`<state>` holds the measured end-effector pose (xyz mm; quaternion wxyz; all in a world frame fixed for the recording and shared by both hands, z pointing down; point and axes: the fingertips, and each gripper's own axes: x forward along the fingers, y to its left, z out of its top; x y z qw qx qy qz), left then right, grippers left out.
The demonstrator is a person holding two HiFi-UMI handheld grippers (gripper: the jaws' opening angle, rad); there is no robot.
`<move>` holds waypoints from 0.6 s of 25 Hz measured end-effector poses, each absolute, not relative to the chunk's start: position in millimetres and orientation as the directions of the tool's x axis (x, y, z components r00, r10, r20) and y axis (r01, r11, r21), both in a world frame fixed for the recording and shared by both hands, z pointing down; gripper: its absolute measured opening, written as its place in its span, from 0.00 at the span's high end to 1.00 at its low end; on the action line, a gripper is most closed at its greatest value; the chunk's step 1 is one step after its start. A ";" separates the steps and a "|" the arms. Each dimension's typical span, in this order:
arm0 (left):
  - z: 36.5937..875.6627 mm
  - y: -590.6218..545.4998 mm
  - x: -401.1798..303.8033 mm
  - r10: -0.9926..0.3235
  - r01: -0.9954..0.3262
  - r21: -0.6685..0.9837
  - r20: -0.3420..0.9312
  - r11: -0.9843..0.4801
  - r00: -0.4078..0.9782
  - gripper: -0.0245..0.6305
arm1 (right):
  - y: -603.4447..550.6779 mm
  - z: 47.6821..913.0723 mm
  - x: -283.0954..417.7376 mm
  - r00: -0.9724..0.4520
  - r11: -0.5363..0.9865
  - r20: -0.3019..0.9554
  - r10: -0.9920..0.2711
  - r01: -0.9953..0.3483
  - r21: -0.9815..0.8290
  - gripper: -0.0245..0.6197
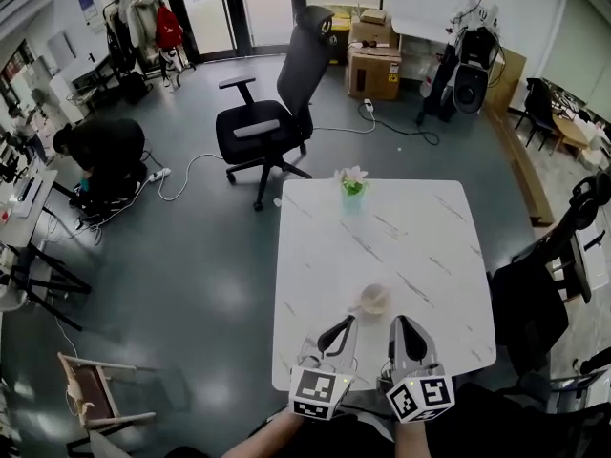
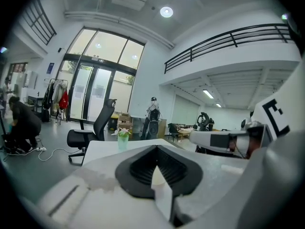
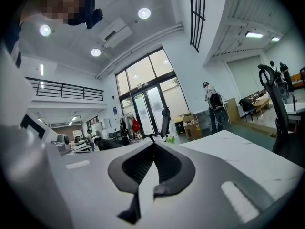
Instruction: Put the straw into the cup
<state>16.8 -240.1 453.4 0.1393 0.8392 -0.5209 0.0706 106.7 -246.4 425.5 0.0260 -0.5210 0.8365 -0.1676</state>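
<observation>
Head view: set high above the near edge of the table (image 1: 430, 256), looking steeply down across it to the floor beyond. The cameras on the left gripper (image 1: 346, 324) and right gripper (image 1: 401, 324) sit close behind their jaws, nearly level, facing across the tabletop. All three views share the office chair (image 1: 272, 113), green vase (image 1: 353, 187) and glass doors (image 1: 239, 8).

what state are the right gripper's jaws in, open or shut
Shut. In the right gripper view the right gripper shows its two jaw tips meeting at a point, with nothing held between them.

White grey-veined table (image 1: 410, 227); cup (image 1: 372, 299) seemingly cream; black chair (image 1: 272, 113).
</observation>
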 end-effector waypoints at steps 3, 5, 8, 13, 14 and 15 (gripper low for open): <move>444.8 -235.6 10.5 -0.871 -0.902 0.148 0.239 -0.405 0.430 0.96 | -239.5 423.3 103.6 -0.461 0.407 0.124 -0.879 -0.860 -0.308 0.98; 441.2 -232.7 6.3 -0.879 -0.907 0.142 0.229 -0.396 0.419 0.96 | -235.7 422.2 99.9 -0.470 0.417 0.120 -0.875 -0.856 -0.306 0.98; 434.8 -228.2 3.3 -0.887 -0.911 0.136 0.211 -0.390 0.412 0.96 | -232.1 417.5 97.1 -0.479 0.431 0.105 -0.871 -0.850 -0.302 0.98; 431.2 -221.7 -0.6 -0.895 -0.916 0.135 0.200 -0.378 0.399 0.96 | -227.8 412.9 93.9 -0.495 0.450 0.094 -0.864 -0.841 -0.300 0.98; 431.1 -221.3 -0.6 -0.896 -0.917 0.135 0.199 -0.376 0.397 0.96 | -227.2 413.3 93.6 -0.500 0.454 0.095 -0.861 -0.839 -0.300 0.98; 430.9 -221.0 -0.3 -0.897 -0.917 0.135 0.198 -0.376 0.396 0.96 | -226.5 413.9 93.3 -0.503 0.457 0.098 -0.859 -0.838 -0.299 0.98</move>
